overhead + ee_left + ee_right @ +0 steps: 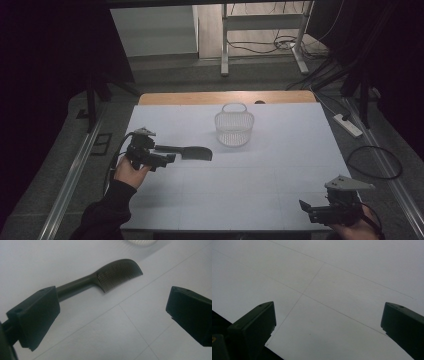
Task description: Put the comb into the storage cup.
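Observation:
A black comb [195, 153] with a long handle lies on the white sheet, left of centre, teeth end toward the right. My left gripper [165, 155] hovers at the handle end, open. In the left gripper view the comb [117, 275] lies ahead, its handle running behind the left jaw, and nothing sits between the jaws of the left gripper [112, 317]. A white wire basket [234, 127] stands upright behind the comb. My right gripper [307, 211] is at the near right corner, open over bare sheet [327, 277], with the right gripper [327, 327] empty.
The white sheet [260, 185] covers the table, with a strip of wood [200, 97] showing at the far edge. The basket's rim [141, 242] peeks in at the top of the left gripper view. Cables and a power strip [347, 125] lie on the floor to the right.

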Motion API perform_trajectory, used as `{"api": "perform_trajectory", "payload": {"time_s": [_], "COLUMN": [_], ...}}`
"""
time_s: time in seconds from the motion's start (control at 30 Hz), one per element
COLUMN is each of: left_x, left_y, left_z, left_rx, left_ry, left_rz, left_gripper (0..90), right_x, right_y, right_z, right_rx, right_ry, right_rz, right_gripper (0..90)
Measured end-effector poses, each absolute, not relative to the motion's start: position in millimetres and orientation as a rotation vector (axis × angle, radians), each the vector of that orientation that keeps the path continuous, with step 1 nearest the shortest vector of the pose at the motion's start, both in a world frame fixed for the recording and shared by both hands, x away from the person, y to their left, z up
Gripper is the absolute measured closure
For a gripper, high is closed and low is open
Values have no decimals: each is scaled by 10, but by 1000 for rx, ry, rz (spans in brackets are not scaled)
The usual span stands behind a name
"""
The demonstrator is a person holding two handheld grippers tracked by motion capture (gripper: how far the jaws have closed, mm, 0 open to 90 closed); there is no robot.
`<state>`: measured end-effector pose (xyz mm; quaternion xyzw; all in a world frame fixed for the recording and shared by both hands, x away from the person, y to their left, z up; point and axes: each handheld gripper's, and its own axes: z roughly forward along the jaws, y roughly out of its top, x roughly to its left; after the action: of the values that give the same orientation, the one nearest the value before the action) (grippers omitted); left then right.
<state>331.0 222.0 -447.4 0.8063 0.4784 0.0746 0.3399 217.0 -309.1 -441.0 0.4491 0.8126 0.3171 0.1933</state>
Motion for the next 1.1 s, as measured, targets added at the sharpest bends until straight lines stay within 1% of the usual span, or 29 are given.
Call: {"api": "perform_trajectory", "payload": {"time_s": [0.2,0.6,1.1], "left_x": [3421,3708,3977], "left_y": [2172,2047,2001], "left_z": [-4459,-4518,-4548], "left_rx": [2109,2173,2197], "left_ry": [1237,1241,1249], "left_rz": [181,198,209], "left_gripper": [0,0,0], "right_x": [2171,2171,2173], "right_y": [-3093,-3094,-3093], "right_z": [-4410,-4411,-4413], "right_rx": [1262,1261,1259], "right_ry": [2281,2283,2285], "right_rz": [890,890,887], "right_gripper": [3,3,3]}}
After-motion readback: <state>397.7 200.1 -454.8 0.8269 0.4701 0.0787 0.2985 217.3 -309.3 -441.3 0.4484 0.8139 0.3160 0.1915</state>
